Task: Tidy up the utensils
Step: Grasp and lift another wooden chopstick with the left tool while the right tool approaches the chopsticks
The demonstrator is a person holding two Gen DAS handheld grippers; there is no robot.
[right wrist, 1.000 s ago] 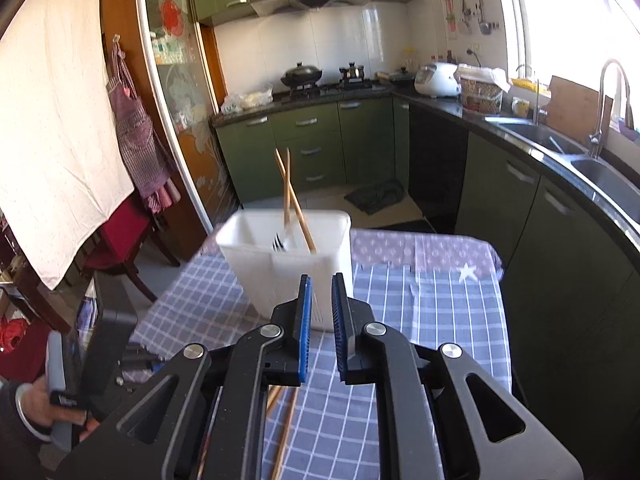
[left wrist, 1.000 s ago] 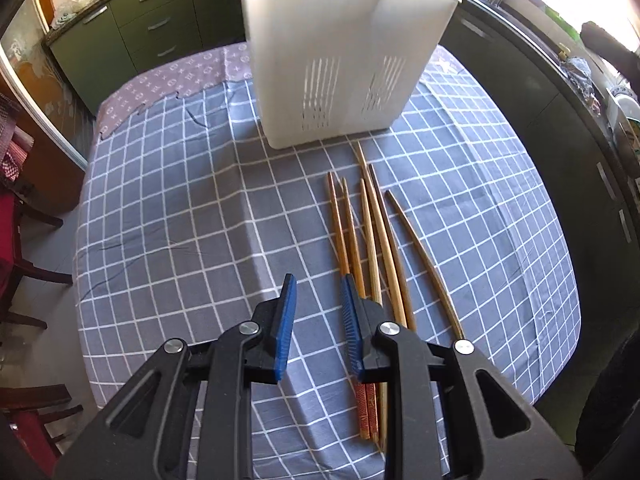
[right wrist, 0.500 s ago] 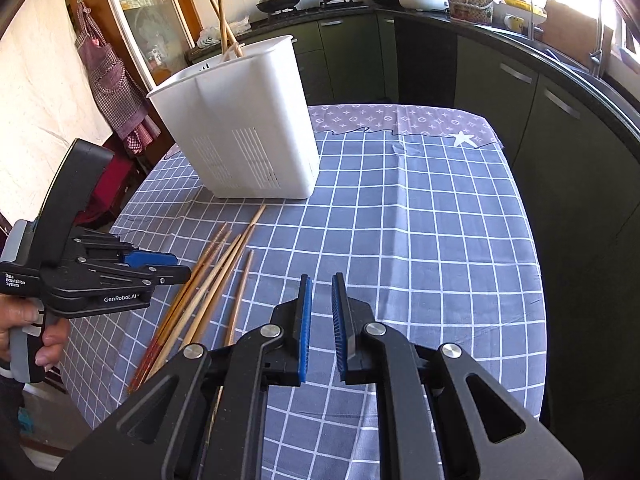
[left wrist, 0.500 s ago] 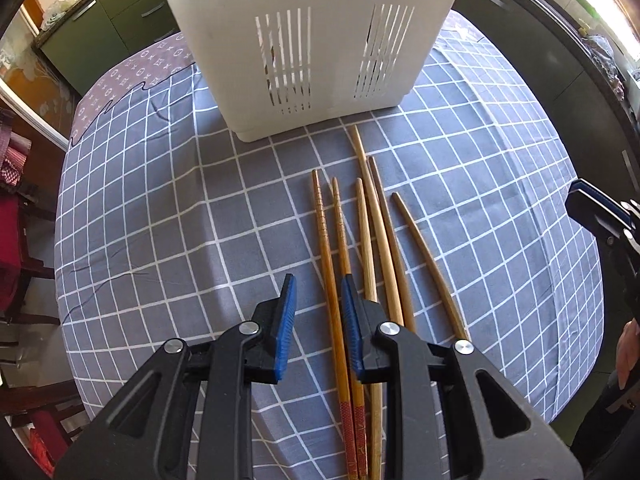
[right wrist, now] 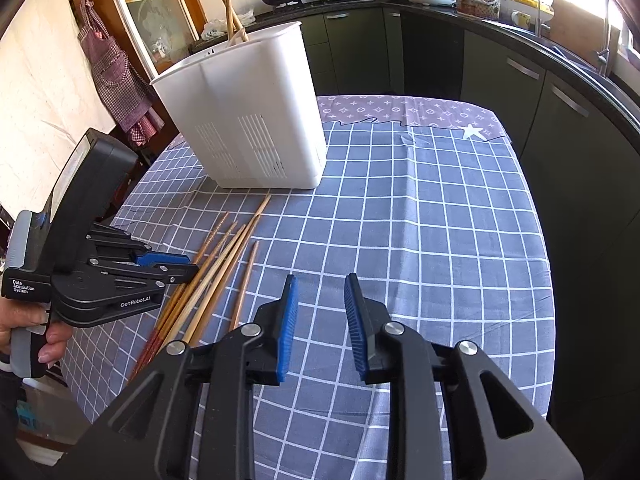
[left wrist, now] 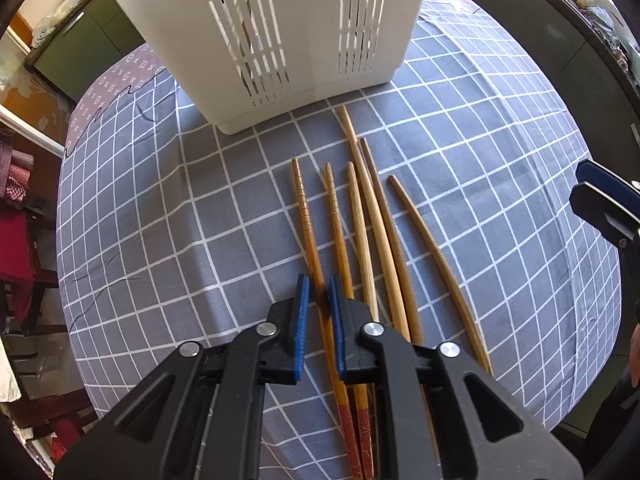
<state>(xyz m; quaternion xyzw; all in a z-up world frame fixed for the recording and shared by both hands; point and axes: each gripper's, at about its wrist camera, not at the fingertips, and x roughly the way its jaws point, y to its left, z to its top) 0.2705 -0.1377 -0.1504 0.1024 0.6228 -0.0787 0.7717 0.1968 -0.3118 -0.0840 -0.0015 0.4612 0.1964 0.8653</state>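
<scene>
1. The left gripper point(left wrist: 318, 294) points almost straight down at the table point(left wrist: 160, 240). Its jaws have just been closing and now pinch the leftmost chopstick point(left wrist: 308, 232) of the loose six, well down its length toward the red-patterned end.
2. The right gripper point(right wrist: 320, 312) hangs over bare cloth at about 3 o'clock of the sticks. Its jaws have just been opening; they stand apart with nothing between them.
3. The chopsticks point(right wrist: 216, 264) lie side by side, tips aimed at 12 o'clock toward the white holder point(right wrist: 248, 120). Two more sticks already stand inside it point(right wrist: 228, 8).
4. Risk: the second stick point(left wrist: 336, 216) lies just beside the pinched one and passes under the right-hand finger. A lift could drag it along or flick it sideways.
5. Risk: the pinch sits off the stick's middle, so the long free end may droop or swivel between the pads once raised, and then miss the holder's mouth.
6. Risk: the holder looks light and tall. A stick jabbed against its wall could tip or shove it.
7. Risk: the right gripper is near the outermost stick point(right wrist: 244, 284) and a careless reach could scatter the row.
</scene>
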